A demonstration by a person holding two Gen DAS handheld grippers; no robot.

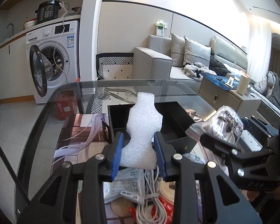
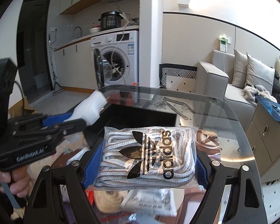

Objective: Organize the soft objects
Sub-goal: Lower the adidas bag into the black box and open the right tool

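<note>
1. Left wrist view: my left claw (image 1: 139, 154) is clamped on a white foam piece (image 1: 142, 132), one blue pad (image 1: 117, 156) against each side of its lower part. The foam stands upright between the pads; its narrow top rises in front of the black box (image 1: 169, 119).
2. Same view: the black box sits open on the glass table (image 1: 52, 112), just beyond the foam. My right claw (image 1: 211, 138) comes in right of the box, closed on a clear bag of laces (image 1: 220, 125).
3. Same view: below the foam, nearer me than the box, lie a printed packet (image 1: 127, 184), white cable (image 1: 149, 201) and something red (image 1: 164, 205), heaped together.
4. Right wrist view: my right claw (image 2: 145, 166) grips the bag of laces (image 2: 147, 156) flat between its blue pads (image 2: 91, 164). The bag carries a black adidas logo and hangs in front of the black box (image 2: 140, 115).
5. Same view: left of the box, my left claw (image 2: 69, 120) holds the foam piece (image 2: 89, 110); the foam tip leans over the box's left rim.
6. Same view: a washing machine (image 2: 119, 56) with its door open stands well beyond the box.
</note>
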